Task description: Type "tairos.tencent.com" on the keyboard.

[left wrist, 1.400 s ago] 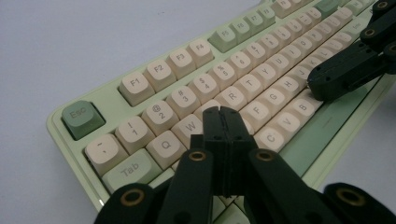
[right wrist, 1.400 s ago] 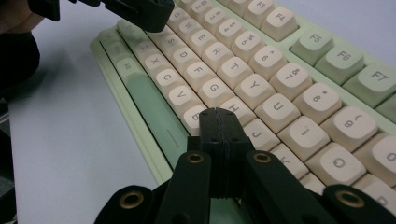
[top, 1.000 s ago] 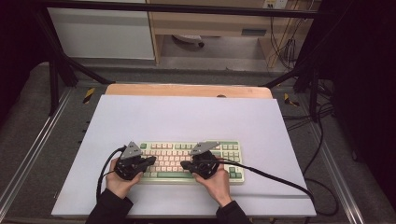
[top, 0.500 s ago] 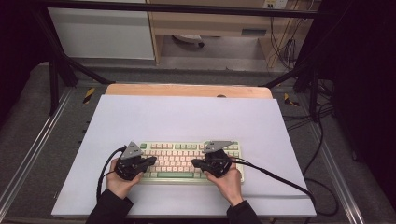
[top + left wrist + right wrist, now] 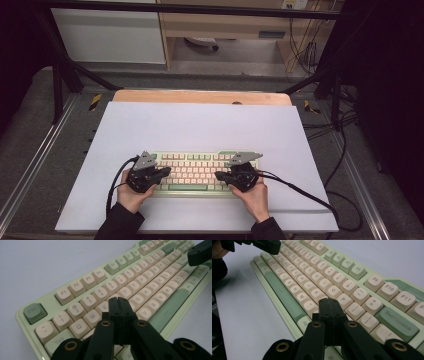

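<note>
Pale green keyboard (image 5: 200, 172) w/ cream keycaps lies flat near the front-centre of the white tabletop (image 5: 200, 125), long side facing the person. Both hands sit over it, one per end.

Left claw (image 5: 119, 305): jaws pressed together, nothing between them, tip over the left letter block, roughly above the E/R/D area in the left claw view. Whether the tip actually presses a key or just hovers above it, can't tell; the tip covers the contact spot. In the high view the left claw (image 5: 150, 175) is at the kbd's left end.

Right claw (image 5: 329, 307): also closed on nothing, tip over the right side of the letter block, near the L / P / punctuation keys, short of Backspace (image 5: 398, 320). Contact w/ a key likewise unclear. High view puts the right claw (image 5: 240, 175) toward the kbd's right end.

Progress, as a judgement: the work looks like key-poking/typing w/ closed claw tips, one per half of the board. The setup part looks done: kbd squared up, both claws shut into blunt pointers and placed over their halves. What's typed so far can't be read, as there's no screen or output in the pics and no key looks visibly held down. All keycaps seem seated, none missing or lifted as far as visible. Left to do, prob.: the actual presses, each tip dropping on its key and lifting clear w/o clipping neighbours, since the closed tips are about as wide as a keycap.
</note>
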`<state>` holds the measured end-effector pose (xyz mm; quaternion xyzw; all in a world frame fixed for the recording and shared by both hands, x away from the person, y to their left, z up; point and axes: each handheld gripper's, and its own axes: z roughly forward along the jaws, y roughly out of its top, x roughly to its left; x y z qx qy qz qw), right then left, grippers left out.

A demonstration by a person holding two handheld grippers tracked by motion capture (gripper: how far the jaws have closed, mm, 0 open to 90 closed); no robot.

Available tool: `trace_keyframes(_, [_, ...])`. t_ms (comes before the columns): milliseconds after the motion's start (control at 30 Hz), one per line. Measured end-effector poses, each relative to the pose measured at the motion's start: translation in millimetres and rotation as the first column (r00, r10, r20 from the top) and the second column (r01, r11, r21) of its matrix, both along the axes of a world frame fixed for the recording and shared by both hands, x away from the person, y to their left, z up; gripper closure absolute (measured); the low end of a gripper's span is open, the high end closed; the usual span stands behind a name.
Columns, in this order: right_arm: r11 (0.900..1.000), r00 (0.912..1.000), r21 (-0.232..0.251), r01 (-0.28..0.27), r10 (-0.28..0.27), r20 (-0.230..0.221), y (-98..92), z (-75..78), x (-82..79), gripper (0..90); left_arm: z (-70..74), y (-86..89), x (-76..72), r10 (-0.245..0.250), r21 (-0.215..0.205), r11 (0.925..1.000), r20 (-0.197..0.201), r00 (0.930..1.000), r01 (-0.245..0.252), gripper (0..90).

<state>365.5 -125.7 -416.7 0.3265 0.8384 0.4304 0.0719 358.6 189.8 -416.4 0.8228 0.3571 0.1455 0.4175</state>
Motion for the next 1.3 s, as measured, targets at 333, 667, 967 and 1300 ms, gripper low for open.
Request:
trace_keyframes(333, [1.0,1.0,-0.002,0.005,-0.005,0.003,-6.2,0.5,-3.6,90.0,5.8,-19.3,8.6,-0.013,0.012,0.9998,0.004,0.9999,0.013,90.0])
trace_keyframes(667, [1.0,1.0,0.0,0.001,-0.001,0.006,-6.7,0.8,-4.3,90.0,2.4,-34.9,20.2,-0.013,0.033,0.9994,-0.01,0.9999,0.013,90.0])
trace_keyframes(967, [1.0,1.0,0.004,0.003,-0.003,0.008,-7.0,1.4,-4.5,90.0,-7.4,-42.7,26.8,-0.009,0.049,0.9988,-0.028,0.9996,0.01,90.0])
trace_keyframes(1300, [1.0,1.0,0.004,0.003,-0.003,0.008,-6.7,0.7,-4.2,90.0,-10.5,-45.7,26.6,-0.018,0.048,0.9987,-0.025,0.9995,0.019,90.0])
